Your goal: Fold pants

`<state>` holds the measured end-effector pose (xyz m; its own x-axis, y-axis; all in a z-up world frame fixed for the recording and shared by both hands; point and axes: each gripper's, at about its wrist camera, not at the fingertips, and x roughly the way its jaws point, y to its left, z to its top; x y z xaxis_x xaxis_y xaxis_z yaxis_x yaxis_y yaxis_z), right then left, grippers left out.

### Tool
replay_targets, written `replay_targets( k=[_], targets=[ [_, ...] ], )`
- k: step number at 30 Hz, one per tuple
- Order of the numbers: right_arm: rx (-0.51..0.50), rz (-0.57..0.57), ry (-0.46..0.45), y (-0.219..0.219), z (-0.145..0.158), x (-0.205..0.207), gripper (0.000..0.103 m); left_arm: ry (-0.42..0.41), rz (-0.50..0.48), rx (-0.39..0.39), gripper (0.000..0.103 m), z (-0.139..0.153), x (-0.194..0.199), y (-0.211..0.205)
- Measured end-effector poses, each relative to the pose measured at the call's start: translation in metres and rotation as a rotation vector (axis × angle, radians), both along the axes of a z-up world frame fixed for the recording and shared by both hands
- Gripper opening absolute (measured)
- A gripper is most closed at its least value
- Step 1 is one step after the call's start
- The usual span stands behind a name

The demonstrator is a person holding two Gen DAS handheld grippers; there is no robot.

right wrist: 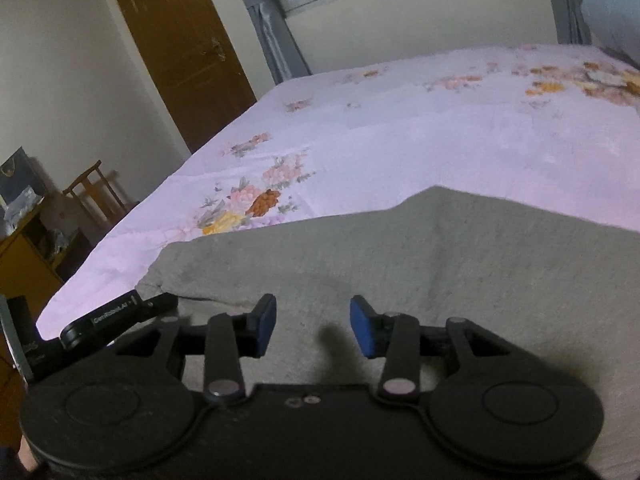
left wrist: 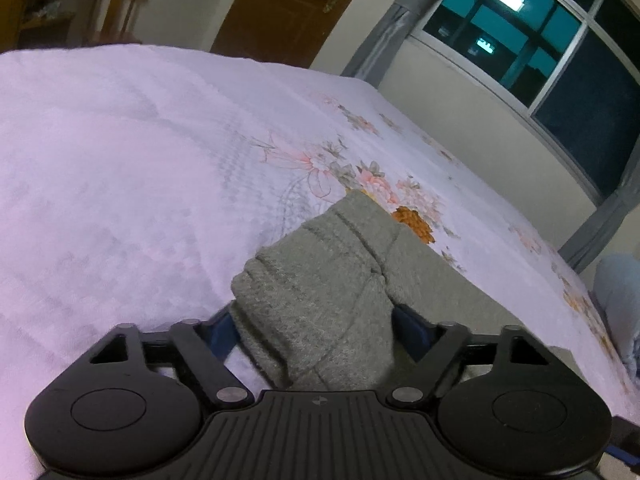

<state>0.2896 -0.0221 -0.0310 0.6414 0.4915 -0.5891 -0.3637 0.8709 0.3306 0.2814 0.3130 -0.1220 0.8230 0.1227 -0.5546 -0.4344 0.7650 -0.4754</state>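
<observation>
A wide bed (left wrist: pixel 120 160) under a pale pink flowered cover fills the room, with cream walls (right wrist: pixel 60 60) behind it. A brown wooden door (right wrist: pixel 176 40) stands beside grey curtains (left wrist: pixel 384 36) and a dark window (left wrist: pixel 540 40) reflecting a ceiling light. A wooden chair (right wrist: pixel 96 196) sits by the wall.

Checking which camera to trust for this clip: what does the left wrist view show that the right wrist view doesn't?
Only the left wrist view shows the left gripper with a bunched end of the grey pants between its fingers. Only the right wrist view shows the right gripper open, nothing between its blue pads, over the flat spread of cloth. Both show the floral bedspread, brown door and window.
</observation>
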Motion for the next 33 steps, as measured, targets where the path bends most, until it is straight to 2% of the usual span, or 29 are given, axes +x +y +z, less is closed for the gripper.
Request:
replay_targets(
  k=[1,2,4,6,12,16,17,18,19,21,22,23,24,26,29,30,32,33],
  targets=[
    [-0.006,-0.002,-0.009,-0.001,0.001,-0.001,0.033,-0.012,0.004,-0.020,0.057,0.000,-0.001,0.002],
    [-0.010,-0.010,-0.017,-0.002,0.001,-0.002,0.033,-0.033,0.016,-0.042,0.042,0.001,-0.003,0.006],
    [-0.027,-0.056,-0.043,-0.013,0.004,-0.006,0.033,-0.049,0.010,-0.066,0.039,0.001,-0.006,0.010],
    [-0.056,-0.087,-0.063,-0.027,0.003,-0.012,0.034,-0.064,-0.009,-0.046,0.036,0.005,-0.008,0.009],
    [-0.149,-0.100,-0.043,-0.067,-0.012,-0.042,0.034,-0.091,-0.078,0.064,0.035,0.054,-0.006,-0.006],
    [-0.190,-0.090,-0.061,-0.065,-0.024,-0.058,0.038,-0.102,-0.135,0.153,0.035,0.091,-0.001,-0.022],
    [-0.215,-0.075,-0.068,-0.059,-0.030,-0.058,0.042,-0.102,-0.145,0.169,0.035,0.096,0.000,-0.026],
    [-0.256,-0.062,-0.060,-0.052,-0.039,-0.056,0.053,-0.104,-0.152,0.182,0.035,0.100,-0.001,-0.029],
    [-0.299,-0.035,-0.054,-0.043,-0.046,-0.053,0.060,-0.106,-0.155,0.186,0.035,0.104,-0.002,-0.031],
    [-0.412,-0.018,-0.108,-0.024,-0.048,-0.057,0.060,-0.109,-0.163,0.195,0.035,0.110,-0.005,-0.032],
    [-0.405,-0.022,-0.113,-0.023,-0.043,-0.059,0.056,-0.107,-0.161,0.199,0.035,0.112,-0.007,-0.033],
    [-0.351,-0.027,-0.120,-0.026,-0.037,-0.063,0.053,-0.107,-0.160,0.199,0.035,0.113,-0.009,-0.031],
    [-0.333,-0.033,-0.127,-0.028,-0.034,-0.066,0.054,-0.107,-0.161,0.201,0.035,0.114,-0.011,-0.030],
    [-0.416,-0.025,-0.124,-0.021,-0.044,-0.069,0.055,-0.104,-0.168,0.206,0.035,0.116,-0.014,-0.031],
    [-0.441,-0.027,-0.146,-0.016,-0.052,-0.069,0.056,-0.101,-0.170,0.222,0.035,0.119,-0.017,-0.037],
    [-0.436,-0.029,-0.140,-0.014,-0.047,-0.068,0.055,-0.103,-0.170,0.228,0.035,0.121,-0.017,-0.038],
    [-0.362,-0.061,-0.188,-0.023,-0.033,-0.075,0.055,-0.106,-0.169,0.235,0.035,0.125,-0.018,-0.041],
    [-0.377,-0.080,-0.213,-0.026,-0.033,-0.077,0.057,-0.105,-0.168,0.240,0.035,0.127,-0.017,-0.043]
  ],
)
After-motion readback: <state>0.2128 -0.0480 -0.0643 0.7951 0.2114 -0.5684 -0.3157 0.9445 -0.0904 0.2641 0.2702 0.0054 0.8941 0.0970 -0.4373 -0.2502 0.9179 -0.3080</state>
